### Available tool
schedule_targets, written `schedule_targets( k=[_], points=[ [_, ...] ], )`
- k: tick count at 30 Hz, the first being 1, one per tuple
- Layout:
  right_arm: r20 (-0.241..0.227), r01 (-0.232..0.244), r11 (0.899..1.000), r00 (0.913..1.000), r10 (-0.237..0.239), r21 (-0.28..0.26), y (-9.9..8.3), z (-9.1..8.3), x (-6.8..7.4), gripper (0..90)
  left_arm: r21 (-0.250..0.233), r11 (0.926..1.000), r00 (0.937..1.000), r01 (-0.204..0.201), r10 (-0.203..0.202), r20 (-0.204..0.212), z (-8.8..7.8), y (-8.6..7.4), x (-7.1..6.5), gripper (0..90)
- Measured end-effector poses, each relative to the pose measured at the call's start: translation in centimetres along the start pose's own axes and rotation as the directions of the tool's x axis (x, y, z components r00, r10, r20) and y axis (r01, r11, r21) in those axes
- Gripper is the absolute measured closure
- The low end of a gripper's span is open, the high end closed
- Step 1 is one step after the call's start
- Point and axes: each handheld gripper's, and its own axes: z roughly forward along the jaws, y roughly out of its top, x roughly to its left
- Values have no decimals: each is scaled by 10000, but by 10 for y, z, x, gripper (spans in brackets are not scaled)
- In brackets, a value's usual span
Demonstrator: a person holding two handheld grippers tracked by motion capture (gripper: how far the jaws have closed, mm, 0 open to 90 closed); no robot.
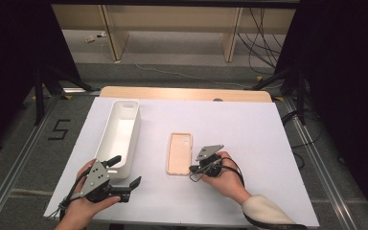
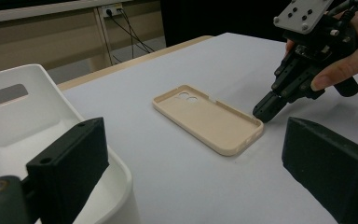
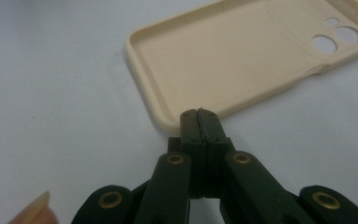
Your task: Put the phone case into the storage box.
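Right, from the high view: one beige phone case (image 1: 179, 153) lies open side up mid-table, one white bin (image 1: 120, 136) to its left, a "5" (image 1: 59, 129) taped on the floor. Left gripper view: left gripper (image 2: 191, 177) spread wide, one jaw over the bin's rim. Right gripper view: right gripper (image 3: 200, 122) pressed together, empty, tips at the case's edge.

a long white plastic bin (image 1: 120, 134) lies open on the white sheet (image 1: 249, 129) covering a wooden table (image 1: 182, 93); black cables (image 1: 261, 43) trail on the grey floor (image 1: 182, 72) beyond.
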Motion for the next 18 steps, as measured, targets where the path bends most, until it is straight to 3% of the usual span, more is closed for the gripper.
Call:
schedule_targets(
  k=[8,11,13,18],
  points=[
    [-32,-49,9998,10000,50,178,0,-1,-1,900,11,10000,10000,-7,7,12,0,0,0,65],
    [53,62,9999,10000,-61,-83,-1,-1,-2,900,16,10000,10000,-19,18,24,0,0,0,65],
    [98,-126,9999,9999,127,-112,-1,-4,-3,893,19,10000,10000,-29,29,35,0,0,0,65],
    [142,-291,9968,9994,302,-741,-4,-14,-8,759,34,10000,10000,-27,27,76,1,1,0,65]
  ],
)
